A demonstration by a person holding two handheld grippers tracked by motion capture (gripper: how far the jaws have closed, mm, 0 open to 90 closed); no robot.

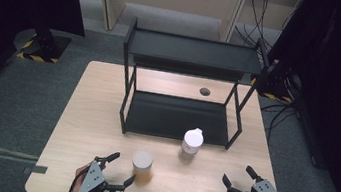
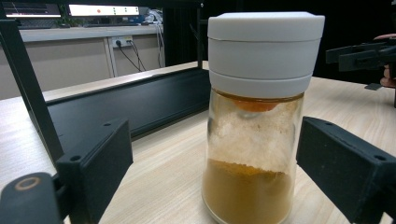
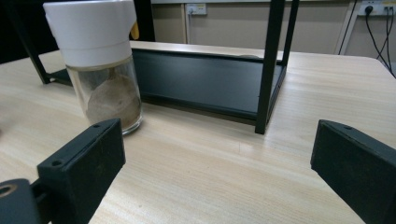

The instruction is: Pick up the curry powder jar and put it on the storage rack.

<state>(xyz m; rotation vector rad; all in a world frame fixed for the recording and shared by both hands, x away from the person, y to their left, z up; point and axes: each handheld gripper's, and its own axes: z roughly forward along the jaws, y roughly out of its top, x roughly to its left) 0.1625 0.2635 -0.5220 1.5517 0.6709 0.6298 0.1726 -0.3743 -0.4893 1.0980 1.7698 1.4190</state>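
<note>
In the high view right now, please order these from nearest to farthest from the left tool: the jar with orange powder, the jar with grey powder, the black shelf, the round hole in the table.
1. Jar with orange powder: just beside the left tool, near the table's front edge.
2. Jar with grey powder: farther right, before the shelf.
3. Black shelf: mid-table, behind both jars.
4. Round hole: behind the shelf's lower board.

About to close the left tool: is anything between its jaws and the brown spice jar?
Nothing. In the left gripper view, the spice jar stands between the open left tool's jaws, bare gaps either side.
</note>
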